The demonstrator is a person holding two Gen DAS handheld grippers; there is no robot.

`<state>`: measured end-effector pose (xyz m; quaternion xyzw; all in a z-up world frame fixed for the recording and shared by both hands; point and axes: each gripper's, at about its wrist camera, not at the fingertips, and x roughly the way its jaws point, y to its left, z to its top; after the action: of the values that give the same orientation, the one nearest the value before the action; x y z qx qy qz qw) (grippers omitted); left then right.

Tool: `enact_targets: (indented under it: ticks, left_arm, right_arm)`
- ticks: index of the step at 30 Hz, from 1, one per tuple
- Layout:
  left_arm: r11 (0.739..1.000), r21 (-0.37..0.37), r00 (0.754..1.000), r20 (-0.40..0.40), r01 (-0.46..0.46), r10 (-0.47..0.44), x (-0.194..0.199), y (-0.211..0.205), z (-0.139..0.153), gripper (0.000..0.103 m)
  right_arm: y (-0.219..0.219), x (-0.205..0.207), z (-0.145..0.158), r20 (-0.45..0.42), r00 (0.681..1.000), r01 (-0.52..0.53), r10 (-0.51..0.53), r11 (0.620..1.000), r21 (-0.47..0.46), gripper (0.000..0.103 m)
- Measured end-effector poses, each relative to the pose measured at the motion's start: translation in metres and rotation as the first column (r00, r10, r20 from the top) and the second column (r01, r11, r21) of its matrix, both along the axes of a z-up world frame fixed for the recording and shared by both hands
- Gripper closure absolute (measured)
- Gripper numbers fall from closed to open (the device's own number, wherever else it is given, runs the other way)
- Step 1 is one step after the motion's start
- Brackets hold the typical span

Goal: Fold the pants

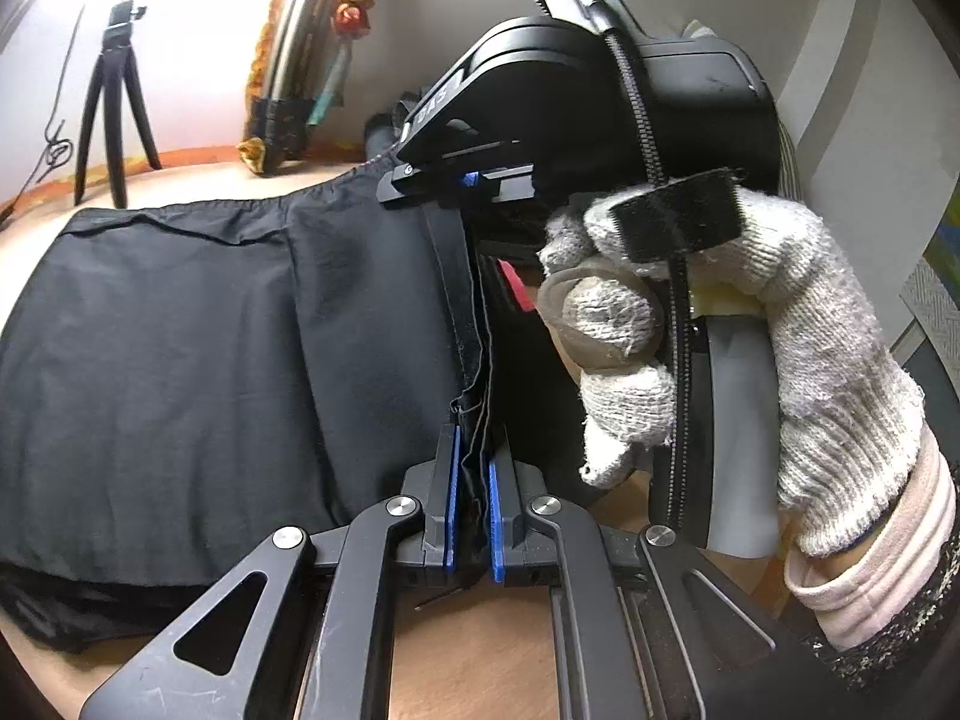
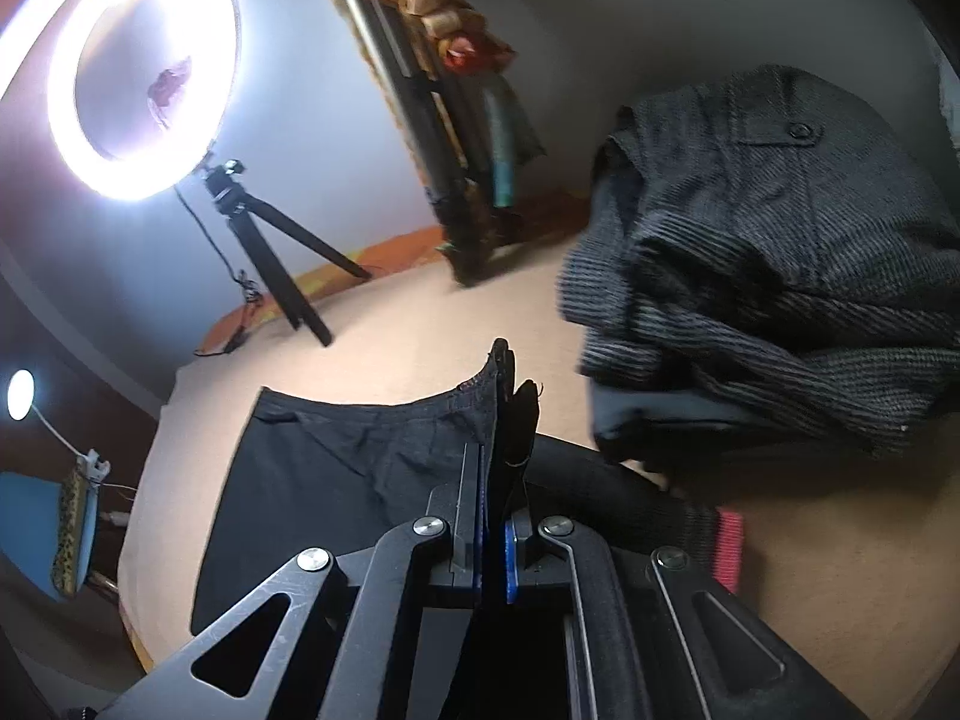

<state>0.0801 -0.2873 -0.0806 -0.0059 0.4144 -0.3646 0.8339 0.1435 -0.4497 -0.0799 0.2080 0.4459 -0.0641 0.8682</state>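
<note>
Black pants (image 1: 198,336) lie spread on a beige table (image 1: 480,648), folded over to the left. My left gripper (image 1: 473,474) is shut on the pants' right edge, a strip of fabric pinched between its blue pads. My right gripper (image 1: 462,180) shows in the left wrist view farther along the same edge, held by a gloved hand (image 1: 720,330). In the right wrist view my right gripper (image 2: 495,480) is shut on the black pants (image 2: 336,468), lifting a corner of fabric off the table.
A pile of dark striped garments (image 2: 768,276) sits on the table at the right. A ring light on a small tripod (image 2: 270,252) stands at the table's far edge, with leaning poles and cloth (image 2: 444,120) against the wall. A pink-edged strap (image 2: 729,546) lies by my right gripper.
</note>
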Motion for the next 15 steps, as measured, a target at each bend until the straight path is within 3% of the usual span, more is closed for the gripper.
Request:
enact_targets:
  ticks: [5,9,12,15]
  left_arm:
    - [1.0,0.008,1.0,-0.012,0.005,-0.005,0.009,-0.005,-0.006,0.096]
    - [0.999,0.043,1.0,-0.013,0.021,-0.021,0.006,0.0,-0.004,0.088]
    - [0.998,0.064,1.0,-0.017,0.011,-0.01,0.005,0.012,-0.002,0.076]
    - [0.997,0.079,1.0,-0.005,-0.001,0.001,0.001,0.032,0.003,0.075]
  right_arm:
    - [0.0,0.001,-0.009,-0.025,1.0,0.001,-0.001,1.0,-0.027,0.101]
    - [0.002,0.005,-0.016,-0.049,0.999,0.001,-0.004,0.998,-0.065,0.101]
    - [0.002,0.006,-0.019,-0.062,0.998,0.004,-0.009,0.996,-0.086,0.101]
    - [0.006,0.006,-0.017,-0.078,0.997,0.012,-0.025,0.987,-0.161,0.096]
